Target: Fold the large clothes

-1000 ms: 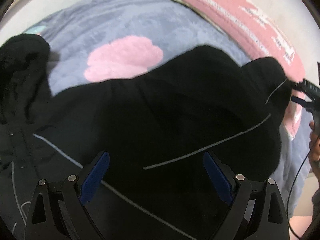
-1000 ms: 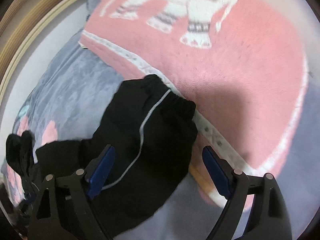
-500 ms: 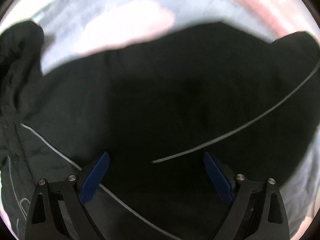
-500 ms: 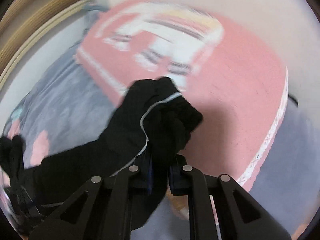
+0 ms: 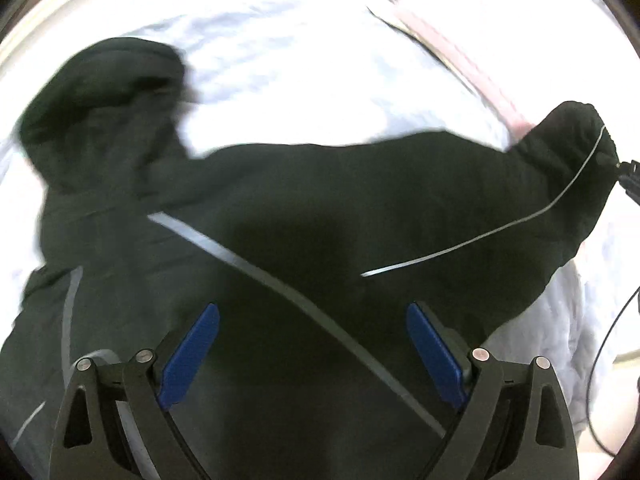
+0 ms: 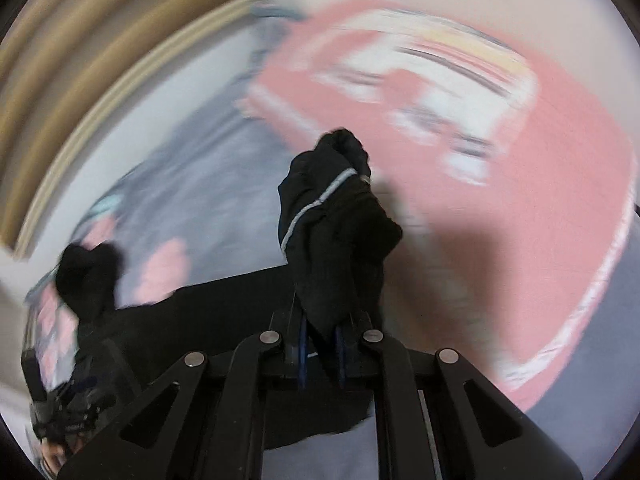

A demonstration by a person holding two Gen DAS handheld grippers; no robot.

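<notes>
On the grey-blue bed cover [image 5: 280, 60]: black jacket [image 5: 320, 208], spread, long axis across the left-wrist view, hood [image 5: 108, 92] far left, sleeve reaching right. Sleeve cuff [image 6: 336, 216] pinched between the closed jaws of the right gripper [image 6: 320, 354], raised off the cover, beside the pink blanket [image 6: 540, 200]. Left gripper [image 5: 312, 356] above the jacket body, jaws wide, nothing between. Right hand nearer the sleeve; probable fold inward across the body. Containers: none seen.

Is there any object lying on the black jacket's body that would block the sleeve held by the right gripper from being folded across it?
Nothing visible blocks it. The right gripper is shut on the sleeve cuff, and the black jacket has nothing lying on it. The left gripper, jaws open, is above it.
</notes>
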